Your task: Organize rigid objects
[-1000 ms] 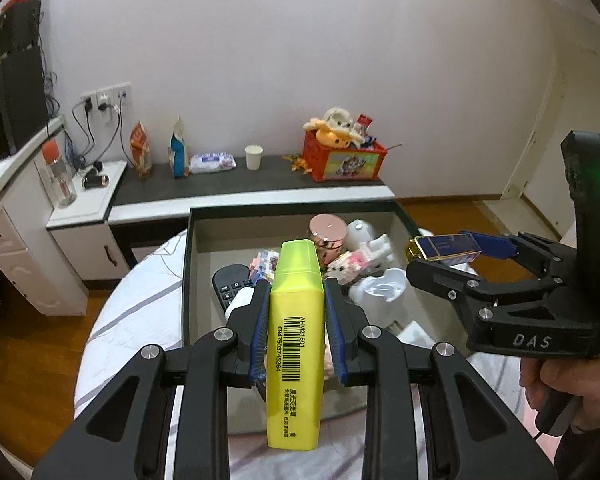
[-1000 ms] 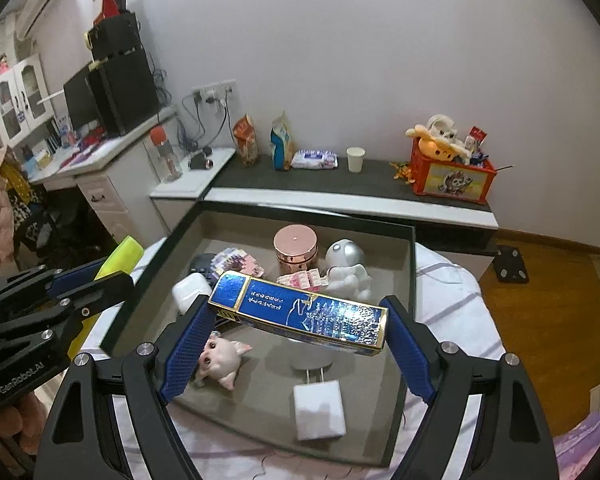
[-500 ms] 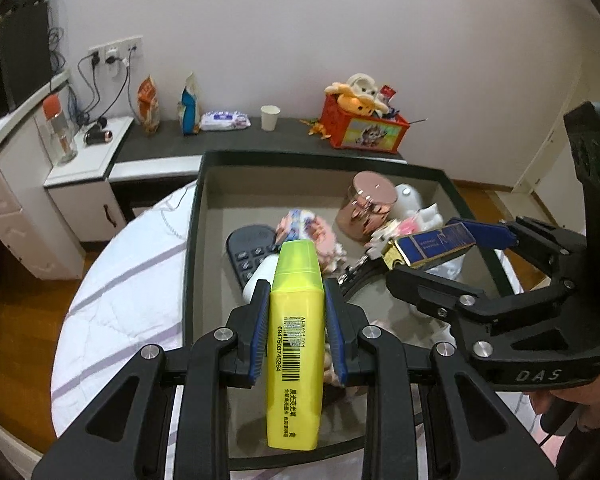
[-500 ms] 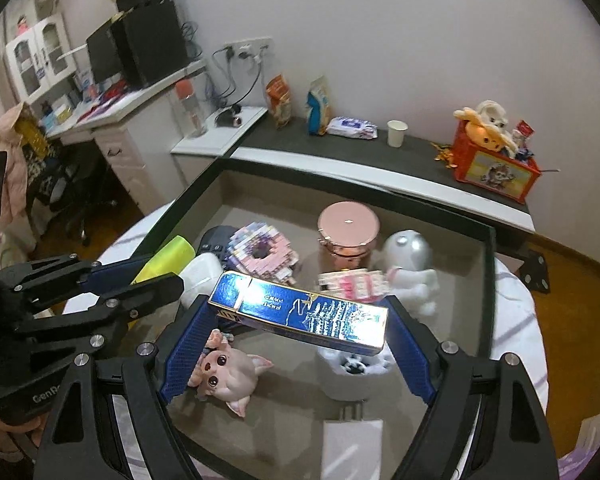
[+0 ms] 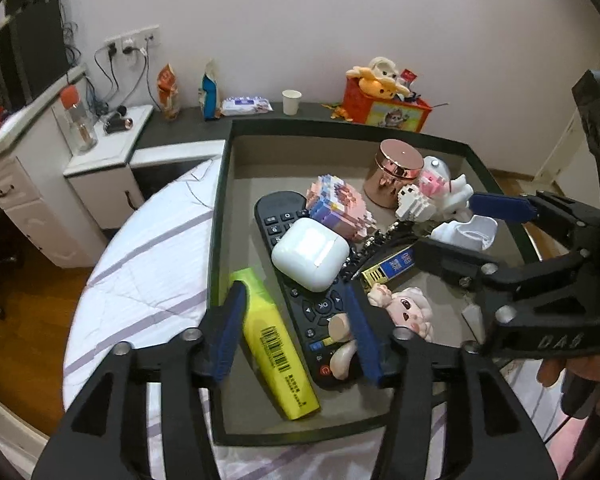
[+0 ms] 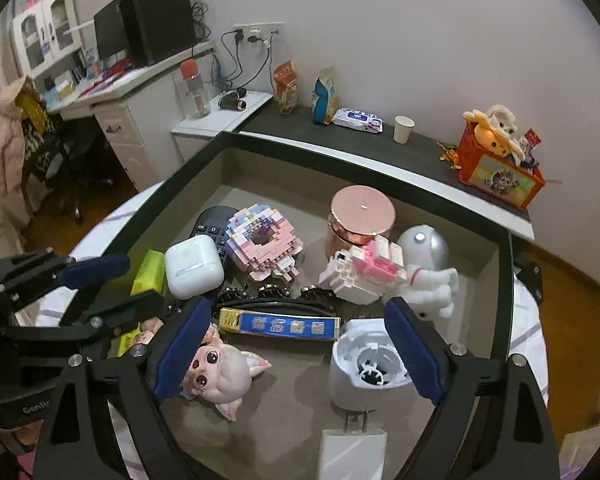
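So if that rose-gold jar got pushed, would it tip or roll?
The jar stands upright on a flat base in the tray, so it would probably slide rather than roll. Its glossy metallic side looks slippery. It is squat, so tipping seems unlikely.

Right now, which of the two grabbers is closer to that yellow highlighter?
Left. The open left gripper hovers right over the yellow highlighter, one finger beside it. The open right gripper is farther off, above the blue box.

- plain white wall (image 6: 420, 40), outlet strip (image 6: 256, 34) with cables plugged in
- wood floor (image 5: 24, 320)
- white drawer cabinet (image 5: 28, 204) on left, low dark-topped shelf (image 6: 360, 144) along wall
- round table, striped white cloth (image 5: 148, 264)
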### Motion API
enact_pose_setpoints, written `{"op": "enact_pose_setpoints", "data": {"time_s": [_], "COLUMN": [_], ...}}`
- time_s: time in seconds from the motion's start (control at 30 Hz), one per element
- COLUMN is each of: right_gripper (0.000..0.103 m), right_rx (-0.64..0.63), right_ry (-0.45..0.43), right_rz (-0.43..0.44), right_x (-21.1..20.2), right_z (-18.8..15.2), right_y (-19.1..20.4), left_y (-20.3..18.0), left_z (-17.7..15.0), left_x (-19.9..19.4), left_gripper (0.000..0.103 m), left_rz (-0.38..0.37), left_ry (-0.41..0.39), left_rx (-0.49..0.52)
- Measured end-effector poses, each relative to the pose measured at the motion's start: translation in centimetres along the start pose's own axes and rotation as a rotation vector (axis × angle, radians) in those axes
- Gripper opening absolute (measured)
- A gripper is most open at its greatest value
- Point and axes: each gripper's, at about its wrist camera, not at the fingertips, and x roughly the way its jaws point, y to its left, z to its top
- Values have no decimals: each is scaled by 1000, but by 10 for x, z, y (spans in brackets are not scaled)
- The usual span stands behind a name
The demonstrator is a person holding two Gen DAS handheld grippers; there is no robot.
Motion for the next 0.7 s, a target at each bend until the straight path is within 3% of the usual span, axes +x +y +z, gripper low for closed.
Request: {"op": "enact_pose_setpoints", "data": {"time_s": [0.07,0.1,0.13,0.17,0.47,0.53,0.7], "right_gripper": [91,91,91,91,92,99,103], "right_rx": [38,50,65,75,254,279,282], "right_ry": [-17,-23,-32,-38,-156,-190,-253], "right_rz": [29,39,51,58,168,198,169], "right_x": [-7,-10,-14,-17,-67,-84,-131], "right_z": [-2,-3,-6,-7,-35,-43,-67], "right_y": [-6,-6,-7,-7,-10,-5,12], "left_y": [-2,-3,-7,-10,-27,-31,-39], "left_z": [-2,-3,-6,-7,-26,-33,-57], "left_x": [-8,-13,-20,-27,-83,-96,-139], "left_gripper": [77,89,100,103,103,103,103], "left_rz": [-30,-48,-34,-5,130,139,149], "left_ry": [-19,-33,-54,-77,-162,-179,-230], "left_rx": [0,-1,3,11,51,56,30]}}
